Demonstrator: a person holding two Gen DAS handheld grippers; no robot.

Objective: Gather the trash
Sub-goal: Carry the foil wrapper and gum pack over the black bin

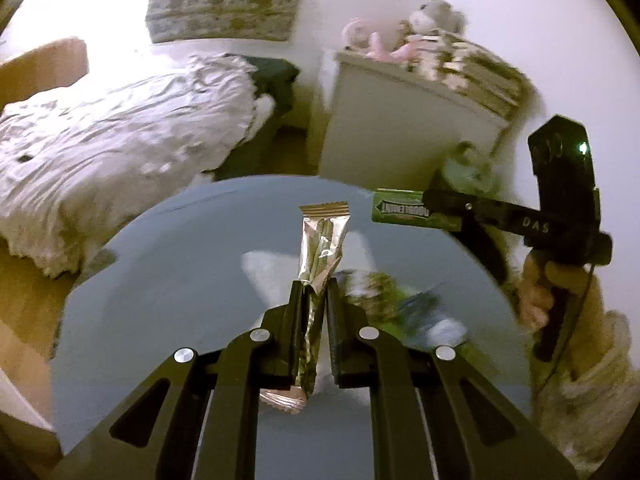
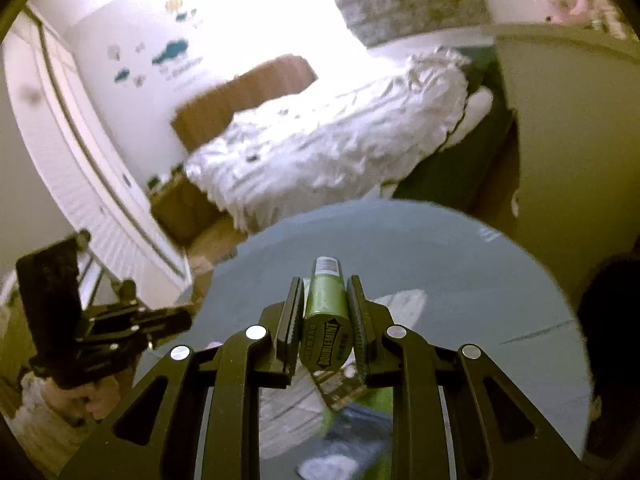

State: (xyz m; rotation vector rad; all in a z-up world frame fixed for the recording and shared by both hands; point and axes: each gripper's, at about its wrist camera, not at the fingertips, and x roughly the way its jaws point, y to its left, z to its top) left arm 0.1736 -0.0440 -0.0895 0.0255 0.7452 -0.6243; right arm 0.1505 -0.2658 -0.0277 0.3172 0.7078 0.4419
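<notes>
Round dark glossy bench; blurred green-and-blue wrapper lies on it near the front edge, seen in both views; bed with rumpled white cover behind bench.

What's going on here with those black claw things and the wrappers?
A person is clearing trash off a round glass table, a hand-held gripper in each hand. The left gripper is clamped on a shiny foil snack wrapper, and the right gripper is clamped on a green Doublemint gum pack. Both pieces look lifted clear of the tabletop. More litter, green and blue, lies blurred on the glass below them.
</notes>
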